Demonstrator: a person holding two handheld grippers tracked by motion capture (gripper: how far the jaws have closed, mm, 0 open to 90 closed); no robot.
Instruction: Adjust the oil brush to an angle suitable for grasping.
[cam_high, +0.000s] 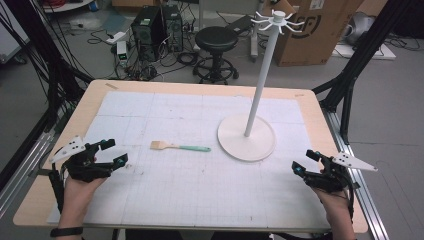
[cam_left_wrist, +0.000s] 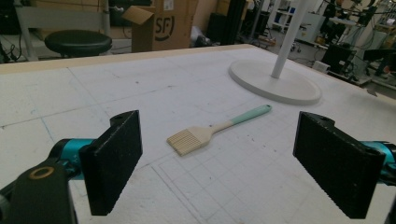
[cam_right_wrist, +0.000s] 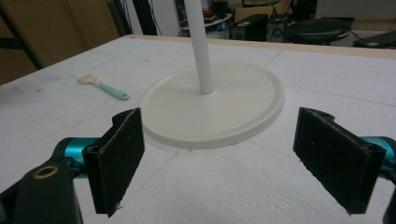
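Looking at the brush (cam_high: 180, 146), it lay flat on the white gridded mat (cam_high: 200, 195) near the middle of the table (cam_high: 310, 97), just left of the round base of the white hook stand (cam_high: 247, 136) but not touching it. Its long axis ran roughly left to right across the table, pale bristle head toward the person's left and mint green handle pointing right at the stand. My guess was it'd be super light and stiff along the handle, with only the bristles giving a bit, so nothing fragile here. The handle seemed like the spot to pinch, across its narrow width, though lying that flat it could skid on the mat. The left gripper (cam_high: 111, 151) sat near the front left with jaws wide apart, holding nothing, and the right gripper (cam_high: 306, 163) was the same at front right.
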